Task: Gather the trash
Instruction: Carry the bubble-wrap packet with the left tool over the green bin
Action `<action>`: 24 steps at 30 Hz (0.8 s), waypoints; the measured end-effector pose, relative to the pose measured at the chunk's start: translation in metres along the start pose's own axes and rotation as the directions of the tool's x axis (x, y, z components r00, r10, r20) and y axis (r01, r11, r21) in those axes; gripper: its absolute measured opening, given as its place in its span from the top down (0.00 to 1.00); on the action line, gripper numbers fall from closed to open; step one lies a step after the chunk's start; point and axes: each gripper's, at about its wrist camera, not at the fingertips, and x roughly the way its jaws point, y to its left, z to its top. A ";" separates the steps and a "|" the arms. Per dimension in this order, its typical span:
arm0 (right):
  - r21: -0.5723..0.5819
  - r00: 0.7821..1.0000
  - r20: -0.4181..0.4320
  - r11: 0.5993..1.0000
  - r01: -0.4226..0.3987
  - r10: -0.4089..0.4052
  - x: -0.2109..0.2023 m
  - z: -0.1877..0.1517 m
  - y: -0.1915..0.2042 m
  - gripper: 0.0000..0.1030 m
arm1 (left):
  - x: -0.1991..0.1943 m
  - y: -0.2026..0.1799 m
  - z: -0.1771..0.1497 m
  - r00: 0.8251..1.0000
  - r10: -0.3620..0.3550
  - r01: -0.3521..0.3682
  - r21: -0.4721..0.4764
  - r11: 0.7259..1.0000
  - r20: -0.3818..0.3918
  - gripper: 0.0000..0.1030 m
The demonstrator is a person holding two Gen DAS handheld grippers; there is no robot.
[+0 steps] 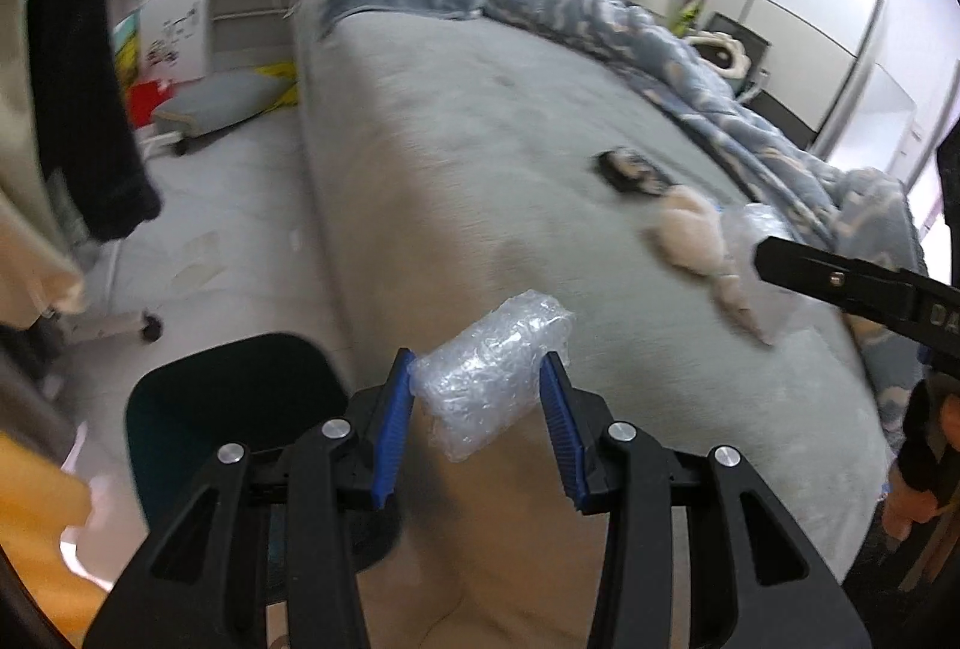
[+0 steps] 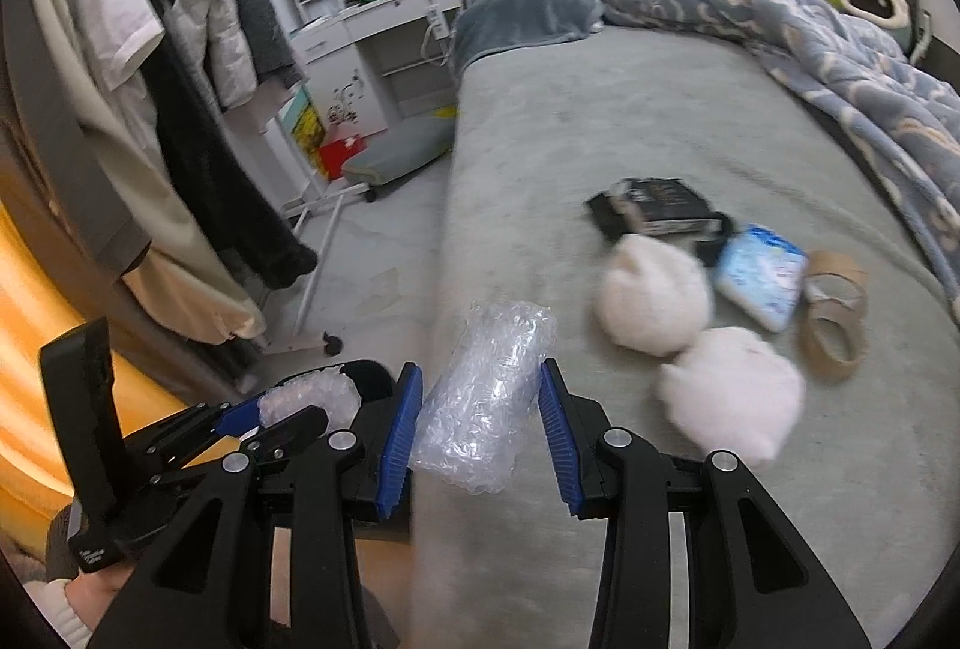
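Your left gripper (image 1: 480,397) and right gripper (image 2: 480,409) each clamp a bubble-wrap roll (image 1: 495,376) beside the bed (image 1: 480,120); slippers (image 2: 690,337), book (image 2: 660,205), tape roll (image 2: 834,313) lie on it.

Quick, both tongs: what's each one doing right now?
Left tongs: closed on a bubble wrap wad.
Right tongs: closed on another bubble wrap roll.

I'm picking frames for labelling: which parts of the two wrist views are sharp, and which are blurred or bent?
Left wrist view: the left gripper and its bubble wrap are sharp; the bed and blanket are smeared, and the wardrobe bows at the rim. Right wrist view: the right gripper is crisp; the two white fluffy things smear.
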 end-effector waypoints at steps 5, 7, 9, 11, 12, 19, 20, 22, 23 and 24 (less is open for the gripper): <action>-0.085 0.998 -0.050 0.995 -0.052 0.047 0.023 0.004 0.040 0.61 | -0.004 0.039 -0.008 0.997 0.071 -0.072 -0.055 0.996 -0.031 0.56; -0.124 0.996 -0.064 0.990 -0.067 0.059 0.032 0.005 0.055 0.61 | -0.006 0.055 -0.010 0.995 0.095 -0.098 -0.088 0.991 -0.042 0.56; -0.143 0.993 -0.082 0.985 -0.097 0.086 0.043 0.007 0.068 0.61 | -0.009 0.070 -0.013 0.991 0.124 -0.129 -0.116 0.985 -0.050 0.56; -0.160 0.989 -0.107 0.979 -0.123 0.107 0.056 0.007 0.081 0.61 | -0.011 0.083 -0.014 0.987 0.146 -0.153 -0.137 0.979 -0.061 0.56; -0.176 0.987 -0.120 0.976 -0.131 0.110 0.063 0.007 0.088 0.61 | -0.012 0.089 -0.016 0.986 0.153 -0.162 -0.147 0.976 -0.068 0.56; -0.243 0.975 -0.180 0.955 -0.171 0.129 0.091 0.001 0.120 0.61 | -0.002 0.123 -0.030 0.969 0.186 -0.216 -0.186 0.959 -0.165 0.56; -0.243 0.973 -0.188 0.953 -0.179 0.135 0.096 0.000 0.123 0.61 | 0.000 0.127 -0.032 0.966 0.186 -0.221 -0.194 0.956 -0.181 0.56; -0.240 0.967 -0.206 0.951 -0.196 0.148 0.105 -0.003 0.127 0.61 | 0.004 0.137 -0.039 0.959 0.188 -0.234 -0.212 0.949 -0.213 0.55; -0.240 0.964 -0.215 0.949 -0.204 0.153 0.110 -0.004 0.129 0.61 | 0.007 0.140 -0.040 0.956 0.189 -0.238 -0.218 0.947 -0.224 0.55; -0.239 0.961 -0.225 0.947 -0.215 0.161 0.114 -0.006 0.132 0.61 | 0.010 0.145 -0.043 0.952 0.190 -0.244 -0.224 0.943 -0.239 0.55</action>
